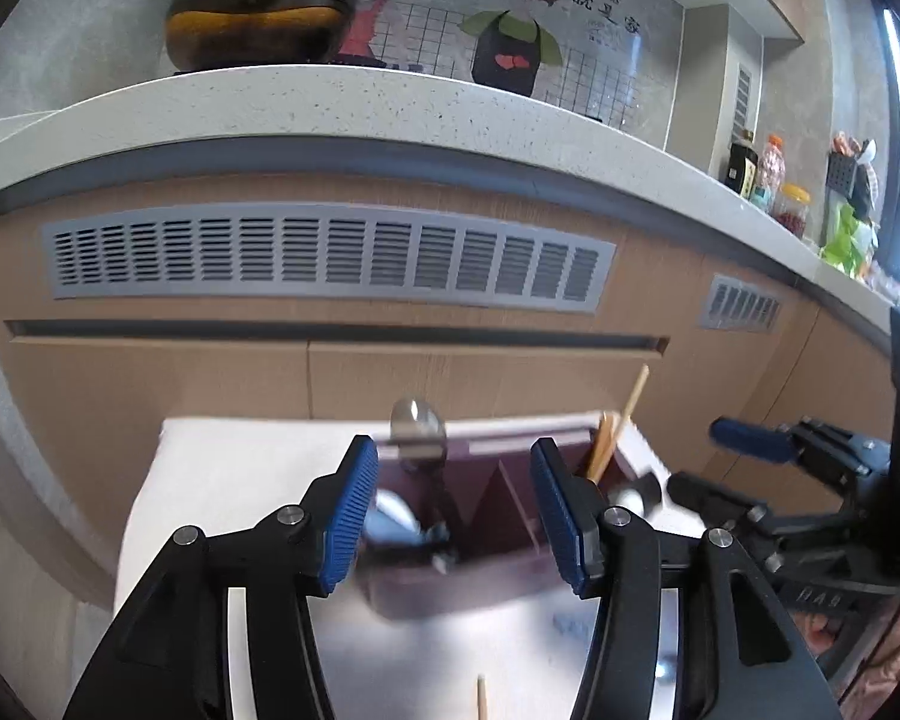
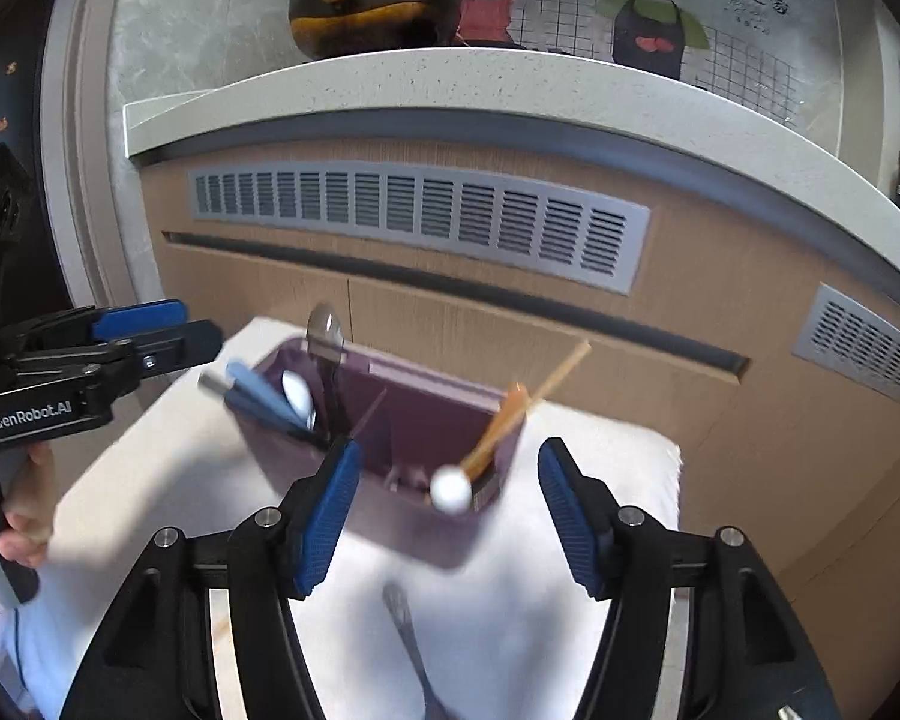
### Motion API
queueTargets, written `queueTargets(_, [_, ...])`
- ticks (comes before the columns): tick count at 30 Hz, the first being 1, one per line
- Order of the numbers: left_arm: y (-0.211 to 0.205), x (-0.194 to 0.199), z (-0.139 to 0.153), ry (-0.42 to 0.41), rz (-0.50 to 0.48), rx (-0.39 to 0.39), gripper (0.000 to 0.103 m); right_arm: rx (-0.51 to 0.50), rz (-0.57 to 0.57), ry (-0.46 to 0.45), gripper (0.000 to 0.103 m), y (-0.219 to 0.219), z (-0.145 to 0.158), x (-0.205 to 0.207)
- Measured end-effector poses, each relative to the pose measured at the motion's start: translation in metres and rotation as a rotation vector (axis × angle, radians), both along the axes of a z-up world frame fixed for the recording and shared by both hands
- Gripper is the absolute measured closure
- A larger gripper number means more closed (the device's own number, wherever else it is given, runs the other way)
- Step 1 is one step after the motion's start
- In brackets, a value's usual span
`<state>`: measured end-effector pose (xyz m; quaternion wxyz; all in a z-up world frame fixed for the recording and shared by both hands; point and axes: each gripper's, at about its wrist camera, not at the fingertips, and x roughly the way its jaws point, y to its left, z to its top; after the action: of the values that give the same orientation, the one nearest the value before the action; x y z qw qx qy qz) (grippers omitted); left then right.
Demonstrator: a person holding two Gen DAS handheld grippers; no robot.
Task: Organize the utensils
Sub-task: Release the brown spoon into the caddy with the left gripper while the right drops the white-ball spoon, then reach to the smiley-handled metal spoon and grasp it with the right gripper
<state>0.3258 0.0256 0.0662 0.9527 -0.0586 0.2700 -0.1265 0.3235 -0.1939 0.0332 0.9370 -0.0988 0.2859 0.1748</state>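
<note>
A purple utensil holder (image 2: 402, 420) with dividers stands on a white table (image 2: 600, 462). It holds a metal spoon (image 2: 325, 330), blue-handled utensils (image 2: 258, 393), a white spoon (image 2: 298, 393), and wooden chopsticks (image 2: 528, 402) with a white-tipped stick (image 2: 450, 489). The holder (image 1: 480, 510) also shows in the left wrist view, with the metal spoon (image 1: 417, 420) and chopsticks (image 1: 618, 426). My left gripper (image 1: 453, 510) is open and empty in front of the holder. My right gripper (image 2: 447, 510) is open and empty, just before the holder. A metal fork (image 2: 411, 654) lies on the table below it.
A wooden stick tip (image 1: 481, 696) lies on the table near me. Behind the table is a wooden cabinet front with grey vents (image 1: 330, 252) under a speckled countertop (image 1: 360, 102). A black pan (image 1: 264, 6) sits on it. Bottles and jars (image 1: 774, 180) stand far right.
</note>
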Motion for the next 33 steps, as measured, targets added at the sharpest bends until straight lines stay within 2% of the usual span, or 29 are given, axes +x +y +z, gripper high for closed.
queueTargets(3, [-0.003,-0.026,-0.012,0.041,-0.003,0.043,0.044,-0.024,-0.009,0.031,0.044,-0.007,-0.018,-0.018])
queueTargets(7, [-0.015,-0.055,-0.043,0.126,-0.041,0.11,0.043,0.016,-0.034,0.148,0.044,-0.019,-0.061,-0.032])
queueTargets(11, [-0.027,-0.071,-0.08,0.238,-0.085,0.141,0.043,0.045,-0.06,0.235,0.044,-0.019,-0.098,-0.033])
queueTargets(15, [-0.035,-0.081,-0.112,0.328,-0.106,0.156,0.043,0.009,-0.077,0.287,0.044,-0.012,-0.125,-0.025])
queueTargets(19, [-0.044,-0.086,-0.127,0.383,-0.118,0.19,0.043,-0.02,-0.078,0.307,0.044,-0.01,-0.137,-0.018])
queueTargets(24, [-0.049,-0.091,-0.131,0.406,-0.121,0.224,0.043,0.002,-0.079,0.323,0.044,-0.012,-0.142,-0.015])
queueTargets(33, [-0.044,-0.086,-0.135,0.426,-0.123,0.222,0.043,0.014,-0.032,0.342,0.054,-0.007,-0.141,-0.045])
